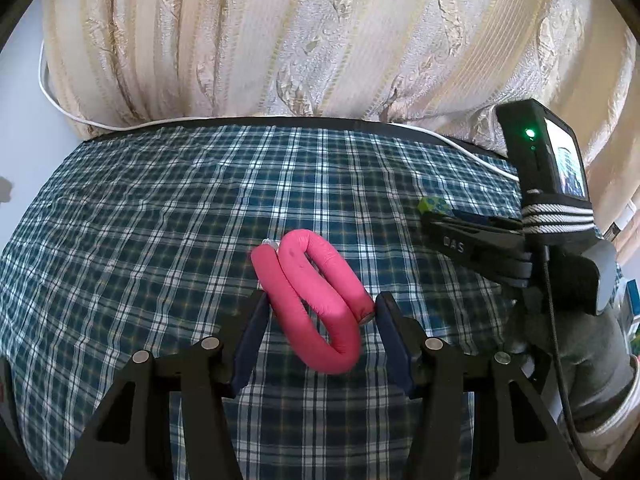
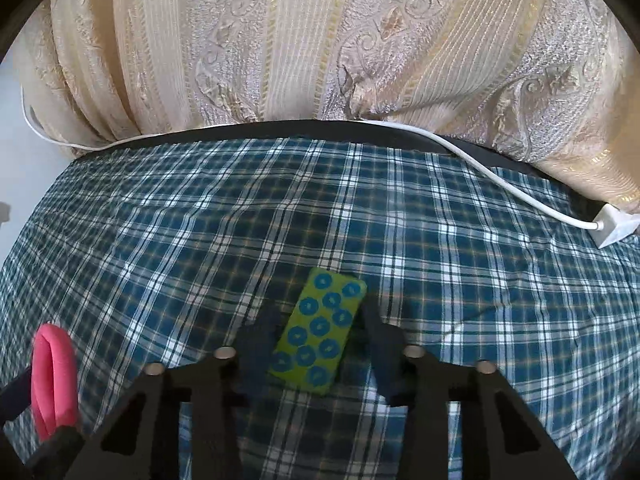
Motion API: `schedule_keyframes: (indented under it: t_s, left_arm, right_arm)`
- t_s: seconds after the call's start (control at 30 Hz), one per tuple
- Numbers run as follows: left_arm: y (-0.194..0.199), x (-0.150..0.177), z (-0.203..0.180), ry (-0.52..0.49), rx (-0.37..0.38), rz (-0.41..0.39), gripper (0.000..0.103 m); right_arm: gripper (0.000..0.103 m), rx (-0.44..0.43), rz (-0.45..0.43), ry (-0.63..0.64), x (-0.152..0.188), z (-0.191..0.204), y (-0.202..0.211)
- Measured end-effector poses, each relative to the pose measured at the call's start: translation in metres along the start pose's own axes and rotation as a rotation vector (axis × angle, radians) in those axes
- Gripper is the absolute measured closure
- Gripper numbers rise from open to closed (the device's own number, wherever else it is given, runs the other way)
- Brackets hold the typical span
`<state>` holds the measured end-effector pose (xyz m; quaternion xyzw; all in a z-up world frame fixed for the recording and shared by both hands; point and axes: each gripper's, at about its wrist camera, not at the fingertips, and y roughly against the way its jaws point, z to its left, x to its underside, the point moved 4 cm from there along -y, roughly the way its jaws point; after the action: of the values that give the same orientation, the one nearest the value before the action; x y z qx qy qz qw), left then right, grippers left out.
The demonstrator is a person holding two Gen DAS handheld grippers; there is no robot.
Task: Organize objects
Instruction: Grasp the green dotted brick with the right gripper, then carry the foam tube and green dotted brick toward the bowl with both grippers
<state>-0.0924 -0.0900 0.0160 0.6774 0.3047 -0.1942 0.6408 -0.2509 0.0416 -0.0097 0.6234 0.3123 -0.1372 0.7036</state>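
Note:
A pink foam roll [image 1: 316,300], bent into loops, sits between the fingers of my left gripper [image 1: 322,312]; both pads touch it, so the gripper is shut on it, over the blue plaid cloth [image 1: 160,220]. The roll also shows in the right wrist view [image 2: 54,376] at the far left. A green block with blue circles [image 2: 320,330] lies between the fingers of my right gripper [image 2: 320,320], which is shut on it. In the left wrist view the block's end [image 1: 432,205] pokes out past the right gripper [image 1: 472,240].
A cream patterned curtain [image 2: 320,40] hangs behind the table's far edge. A white cable [image 2: 480,164] runs along that edge to a white power strip [image 2: 616,226] at the right. A white wall lies at the left.

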Motion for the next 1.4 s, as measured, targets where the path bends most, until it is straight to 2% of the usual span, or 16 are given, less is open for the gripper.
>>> schedule_keyframes:
  t_s: [0.5, 0.8, 1.4]
  left_arm:
    - [0.012, 0.003, -0.014, -0.030, 0.033, -0.021, 0.047]
    - [0.016, 0.008, -0.028, -0.064, 0.062, -0.031, 0.047]
    - [0.030, 0.038, -0.090, -0.230, 0.166, -0.026, 0.047]
  right_arm:
    - [0.072, -0.042, -0.009, -0.066, 0.044, -0.018, 0.051]
    - [0.072, -0.049, -0.052, -0.096, 0.075, -0.030, 0.095]
    - [0.072, -0.022, -0.103, -0.235, 0.146, -0.073, 0.171]
